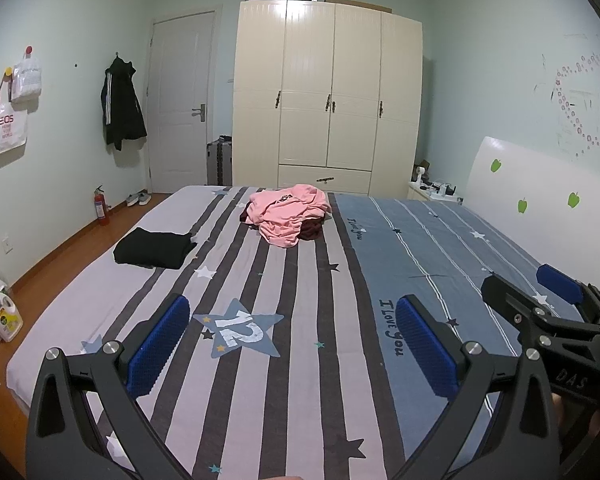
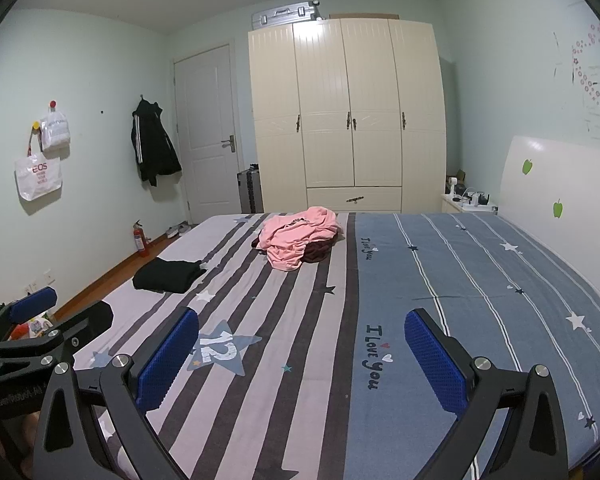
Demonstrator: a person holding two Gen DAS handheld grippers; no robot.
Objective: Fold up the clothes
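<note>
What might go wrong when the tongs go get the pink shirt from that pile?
1. The pink shirt lies crumpled on top of a dark red garment, so a deep pinch may drag both up together.
2. The pile sits far across the bed, near its far edge, and both the left tongs and the right tongs are open and empty at the near side. A long reach may push clothes off.
3. The folded black garment lies close by; a sweeping sleeve might mess it up.
</note>
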